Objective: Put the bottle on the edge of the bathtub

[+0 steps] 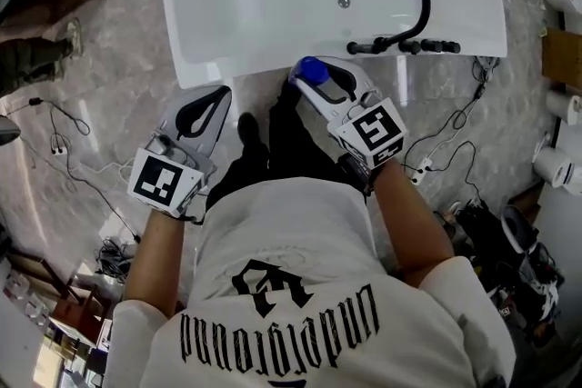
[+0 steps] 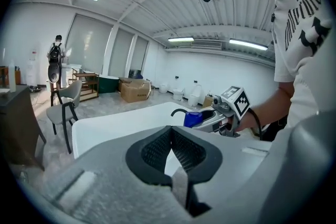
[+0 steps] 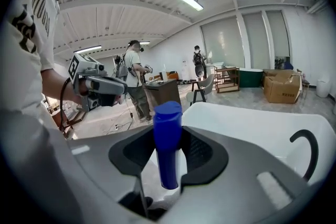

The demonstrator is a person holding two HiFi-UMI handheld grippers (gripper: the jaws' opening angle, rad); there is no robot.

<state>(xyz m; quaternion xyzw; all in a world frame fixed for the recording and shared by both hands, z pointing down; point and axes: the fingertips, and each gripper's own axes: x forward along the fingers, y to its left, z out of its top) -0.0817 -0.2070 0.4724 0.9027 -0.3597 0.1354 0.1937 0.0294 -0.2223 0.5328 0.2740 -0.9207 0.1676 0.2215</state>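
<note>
The blue bottle [image 3: 168, 147] is clamped between the jaws of the right claw [image 3: 169, 139]. Its long axis stands roughly upright, across the line the claw points along, with the cap uppermost and the lower end hanging free below the pads. In the head view the bottle [image 1: 312, 69] sits at the near rim of the white bathtub [image 1: 218, 73], so the rim lies just ahead of and below the right claw [image 1: 316, 77]; setting it down looks like a short drop onto that edge with the base kept level. The left claw [image 1: 216, 97] is further along the same rim, its tips together on nothing [image 2: 170, 132], so the right hand is plainly the nearer one.
</note>
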